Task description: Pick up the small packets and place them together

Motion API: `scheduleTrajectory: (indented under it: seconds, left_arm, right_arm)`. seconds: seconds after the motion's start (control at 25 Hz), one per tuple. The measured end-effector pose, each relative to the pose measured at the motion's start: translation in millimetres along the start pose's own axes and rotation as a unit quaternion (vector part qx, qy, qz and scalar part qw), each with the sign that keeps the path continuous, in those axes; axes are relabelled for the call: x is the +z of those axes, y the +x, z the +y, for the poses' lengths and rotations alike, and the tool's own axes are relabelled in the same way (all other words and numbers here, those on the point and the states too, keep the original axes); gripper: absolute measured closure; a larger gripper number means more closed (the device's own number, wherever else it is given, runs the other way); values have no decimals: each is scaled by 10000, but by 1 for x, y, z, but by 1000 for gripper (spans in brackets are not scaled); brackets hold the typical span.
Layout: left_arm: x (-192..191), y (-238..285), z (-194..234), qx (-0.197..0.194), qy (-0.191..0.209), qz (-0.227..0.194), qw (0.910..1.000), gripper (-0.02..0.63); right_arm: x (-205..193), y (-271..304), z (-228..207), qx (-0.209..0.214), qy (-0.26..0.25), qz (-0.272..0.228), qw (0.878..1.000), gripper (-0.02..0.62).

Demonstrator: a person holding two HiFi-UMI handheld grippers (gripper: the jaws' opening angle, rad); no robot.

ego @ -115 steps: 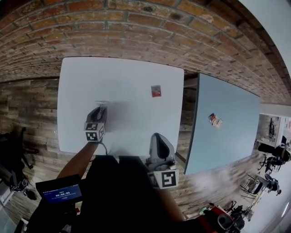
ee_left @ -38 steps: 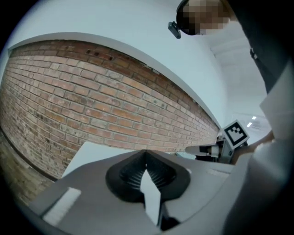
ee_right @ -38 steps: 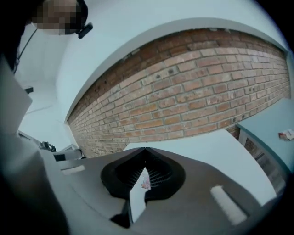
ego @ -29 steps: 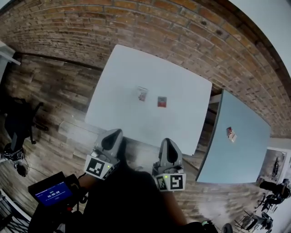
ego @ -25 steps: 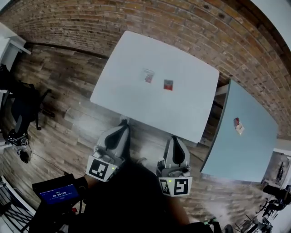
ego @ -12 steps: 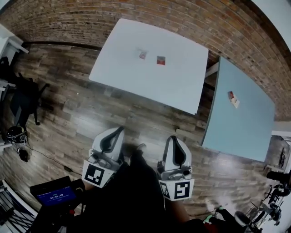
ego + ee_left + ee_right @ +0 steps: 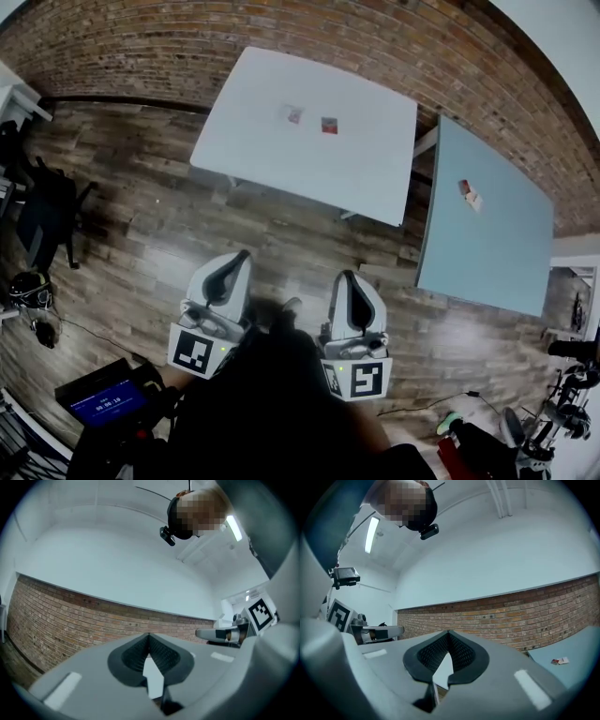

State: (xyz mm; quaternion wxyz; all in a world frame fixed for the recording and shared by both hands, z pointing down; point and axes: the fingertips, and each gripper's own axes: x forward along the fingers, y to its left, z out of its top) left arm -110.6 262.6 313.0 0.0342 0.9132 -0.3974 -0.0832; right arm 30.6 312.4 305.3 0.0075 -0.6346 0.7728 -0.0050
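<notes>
Two small packets lie close together on the white table [image 7: 375, 178]: a pale one [image 7: 293, 114] and a red one [image 7: 329, 126]. A third packet [image 7: 469, 195] lies on the blue-grey table [image 7: 487, 253], and is seen too as the packet [image 7: 559, 661] in the right gripper view. My left gripper [image 7: 236, 259] and right gripper [image 7: 345, 278] hang side by side over the wooden floor, well short of the tables. The left gripper [image 7: 149, 637] is shut with nothing in it. The right gripper [image 7: 448, 634] is also shut and empty.
A brick wall [image 7: 187, 37] runs behind both tables. A black office chair [image 7: 47, 202] stands at the left. A device with a blue screen [image 7: 103, 398] sits near my left arm. Bicycles and gear [image 7: 553, 412] crowd the lower right corner.
The left gripper has come off the white table, where the pale packet now lies beside the red one. Both grippers and the view have drawn back from the table over the floor.
</notes>
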Motion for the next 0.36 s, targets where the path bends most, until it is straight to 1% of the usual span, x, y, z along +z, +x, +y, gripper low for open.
scheduleTrajectory:
  seconds: [0.12,0.36]
  left_arm:
    - [0,3,1,-57,170,-161,9997,606]
    - [-5,-8,8,24,151,-88,9998,606]
  right_arm:
    - [-5,-1,3,30,-58,-13,10000,595]
    - [-5,-10,16,74,-156,8,9999,595]
